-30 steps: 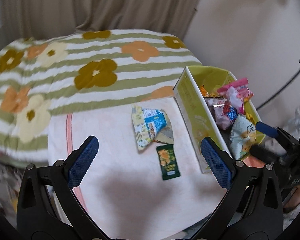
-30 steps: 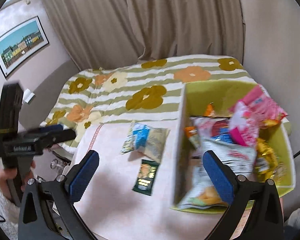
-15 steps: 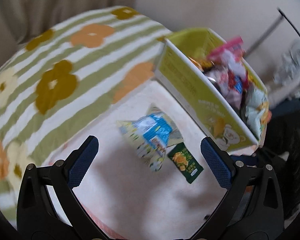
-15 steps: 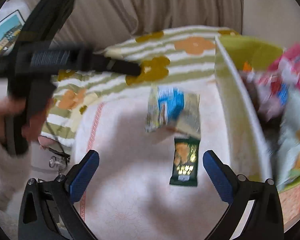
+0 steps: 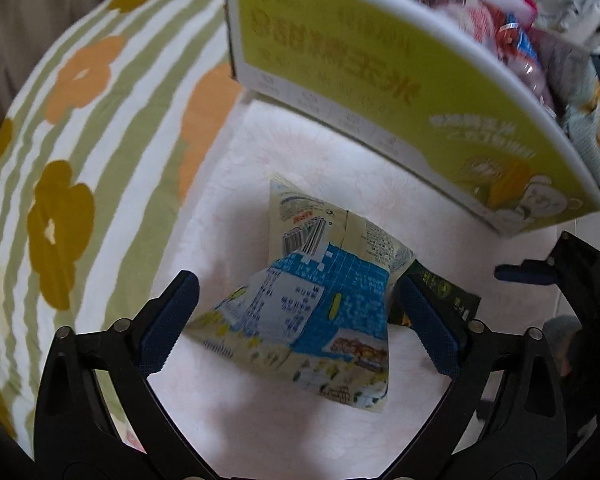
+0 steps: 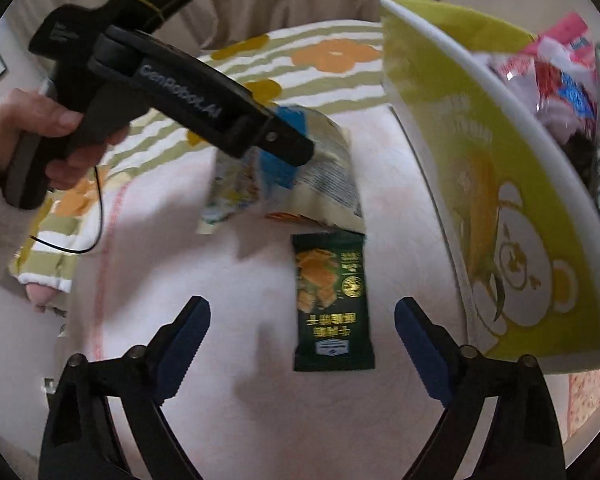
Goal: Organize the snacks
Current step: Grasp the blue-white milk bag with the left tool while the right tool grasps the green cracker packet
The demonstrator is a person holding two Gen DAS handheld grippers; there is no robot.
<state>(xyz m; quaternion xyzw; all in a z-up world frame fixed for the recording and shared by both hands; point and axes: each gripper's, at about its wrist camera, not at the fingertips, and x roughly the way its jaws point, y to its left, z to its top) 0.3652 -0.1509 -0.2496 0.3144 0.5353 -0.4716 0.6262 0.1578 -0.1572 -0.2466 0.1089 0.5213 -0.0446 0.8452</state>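
**Two packets left out, both tongs poised over them**

Nearest the right tongs (image 6: 302, 334): spread wide, nothing gripped. The green packet (image 6: 332, 300) lies flat on the pink cloth (image 6: 180, 280), lengthwise between the jaws and a little beyond their tips, nearer the right one. Not touched.

Left tongs (image 5: 296, 324): also spread, nothing clamped. The blue bag (image 5: 320, 300) sits between the jaws, puffed and creased, one corner raised. The right pad (image 5: 428, 324) looks to be against the bag's edge; the left pad (image 5: 168, 324) is just clear of it. In the right wrist view the left tongs' body hangs over the bag, held by the left hand (image 6: 56, 136).

Green packet's far end lies under or against the bag's edge; cannot tell which.

Beyond both: the yellow box (image 6: 500, 200), already holding many snacks, just beside the two packets. Further back, the flowered blanket (image 5: 80, 120).

Risks, as judged:
- Bag is slick and air-filled; a grip on the bulge may squirt it out sideways. Taking it at a seam or corner looks safer.
- Green packet lies flat on soft cloth; jaws may pinch cloth with it, or slide over it.
- If the packets overlap, lifting one may drag the other.
- Tongs work close together; they may knock each other or the box wall.
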